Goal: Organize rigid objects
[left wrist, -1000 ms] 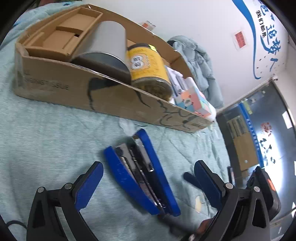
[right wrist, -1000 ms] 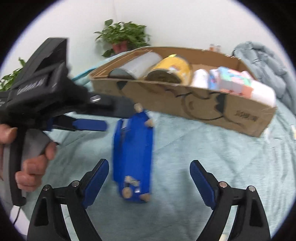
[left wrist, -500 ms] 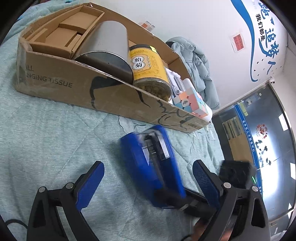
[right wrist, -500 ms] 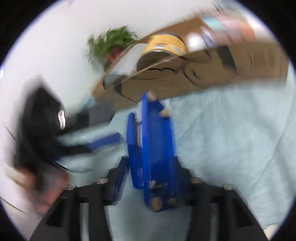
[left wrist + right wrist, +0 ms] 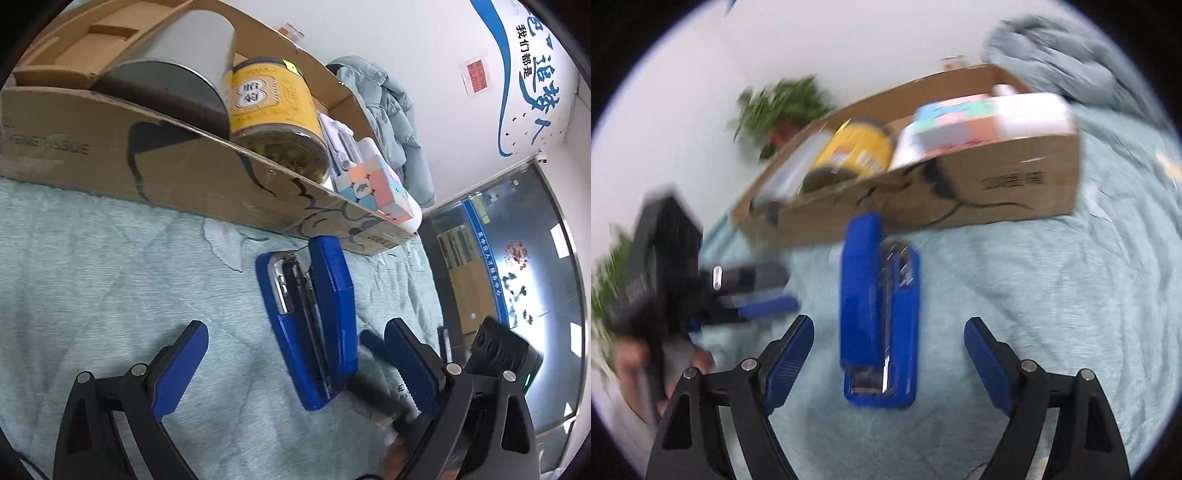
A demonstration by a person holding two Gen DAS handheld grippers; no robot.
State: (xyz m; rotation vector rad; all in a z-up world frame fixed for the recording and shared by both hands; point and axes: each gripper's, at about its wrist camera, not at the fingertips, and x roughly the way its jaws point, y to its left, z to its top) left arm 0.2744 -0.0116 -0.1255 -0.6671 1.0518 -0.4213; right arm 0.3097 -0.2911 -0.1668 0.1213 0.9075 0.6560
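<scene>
A blue stapler (image 5: 314,317) lies on its side on the teal quilt, in front of the cardboard box (image 5: 177,162). It also shows in the right wrist view (image 5: 879,314). My left gripper (image 5: 295,365) is open, its fingers on either side of the stapler's near end, not touching. My right gripper (image 5: 888,354) is open around the stapler's hinge end, apart from it. The box (image 5: 997,188) holds a grey can (image 5: 177,70), a yellow can (image 5: 273,107), a pastel cube (image 5: 380,188) and white items.
The teal quilt (image 5: 92,266) covers the surface. A grey-green jacket (image 5: 388,107) lies behind the box. Potted plants (image 5: 779,110) stand by the wall. The left gripper body (image 5: 665,266) shows at the left of the right wrist view.
The right gripper shut on the stapler half a second ago, turned it, and has now opened and let go. The stapler lies closer to the box. The left gripper stayed open.
</scene>
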